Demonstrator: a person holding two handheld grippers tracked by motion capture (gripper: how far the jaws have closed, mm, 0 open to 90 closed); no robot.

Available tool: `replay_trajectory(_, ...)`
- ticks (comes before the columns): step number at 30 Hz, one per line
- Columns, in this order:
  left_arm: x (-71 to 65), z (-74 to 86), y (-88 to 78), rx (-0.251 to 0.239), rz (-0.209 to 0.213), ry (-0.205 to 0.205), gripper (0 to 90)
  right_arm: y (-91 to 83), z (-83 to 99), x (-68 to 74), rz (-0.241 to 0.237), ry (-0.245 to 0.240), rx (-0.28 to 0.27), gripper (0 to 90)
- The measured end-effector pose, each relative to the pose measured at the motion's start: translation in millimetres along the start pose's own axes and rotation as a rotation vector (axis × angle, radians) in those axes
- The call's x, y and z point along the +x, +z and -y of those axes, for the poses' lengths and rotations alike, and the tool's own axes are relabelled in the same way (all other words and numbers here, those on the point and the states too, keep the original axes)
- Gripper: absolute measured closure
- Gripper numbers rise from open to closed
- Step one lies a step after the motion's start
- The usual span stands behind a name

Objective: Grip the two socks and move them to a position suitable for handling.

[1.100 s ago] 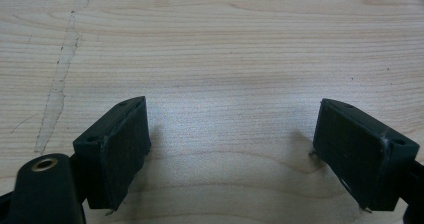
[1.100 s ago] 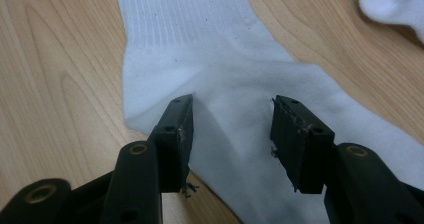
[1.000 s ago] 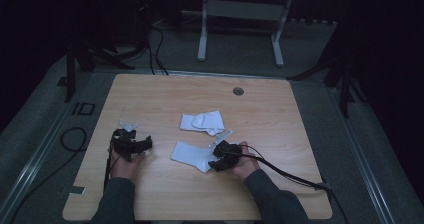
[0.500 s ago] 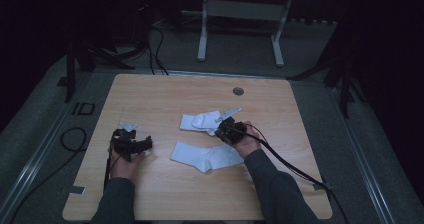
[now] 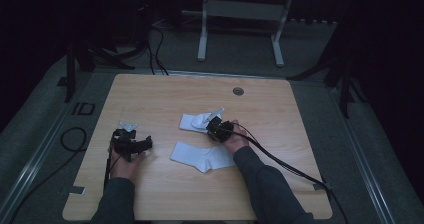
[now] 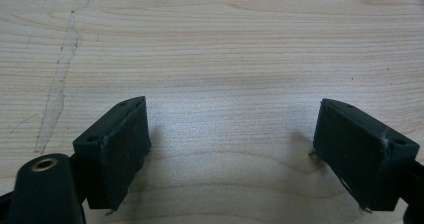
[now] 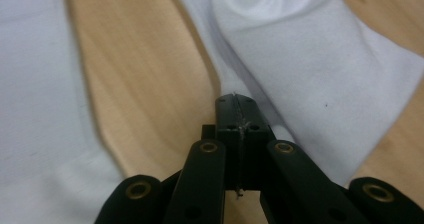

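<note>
Two white socks lie on a light wooden table. The farther sock (image 5: 196,121) sits just right of the frame's centre in the high view, bunched and folded over itself. The nearer sock (image 5: 200,156) lies flat just below it, slanting down to the right, apart from the first.

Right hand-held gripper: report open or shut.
Shut: the right hand-held gripper has its jaws pressed together, tips at the far sock's edge.
</note>
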State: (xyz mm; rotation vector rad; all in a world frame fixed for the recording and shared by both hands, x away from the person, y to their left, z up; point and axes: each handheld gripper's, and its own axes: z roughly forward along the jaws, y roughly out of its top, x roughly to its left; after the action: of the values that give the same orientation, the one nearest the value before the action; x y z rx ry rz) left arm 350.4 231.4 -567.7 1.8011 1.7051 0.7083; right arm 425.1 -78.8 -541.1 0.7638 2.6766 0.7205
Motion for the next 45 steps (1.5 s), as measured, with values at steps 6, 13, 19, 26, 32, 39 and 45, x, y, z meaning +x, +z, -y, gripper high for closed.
replay_trajectory(6, -0.1, 0.0, -0.1, 0.001, 0.002, 0.002, 15.0, -7.0, 6.1, 8.3, -0.034, -0.054, 0.023, 89.7)
replay_trajectory(13, 0.0, 0.0, -0.2, 0.002, 0.002, 0.003, 15.0, -12.9, 8.7, 16.3, -0.057, -0.127, 0.062, 89.6)
replay_trajectory(19, -0.1, -0.1, -0.2, 0.002, 0.002, 0.002, 15.0, -16.7, 13.4, 11.0, -0.059, -0.129, 0.082, 89.2)
replay_trajectory(26, -0.1, -0.1, 0.0, 0.001, 0.001, 0.003, 15.0, -32.4, 4.5, -3.1, -0.095, -0.059, 0.029, 83.1)
replay_trajectory(32, -0.2, -0.1, 0.0, 0.001, 0.002, 0.003, 15.0, -32.8, -14.1, 1.9, -0.083, -0.074, -0.001, 79.9)
replay_trajectory(39, -0.2, -0.1, 0.0, 0.001, 0.002, 0.003, 15.0, -14.6, -34.8, 8.3, -0.081, -0.086, 0.027, 74.1)
replay_trajectory(45, -0.2, -0.1, 0.0, 0.001, 0.002, 0.003, 15.0, 9.2, -44.1, 7.3, -0.085, -0.034, 0.081, 66.5)
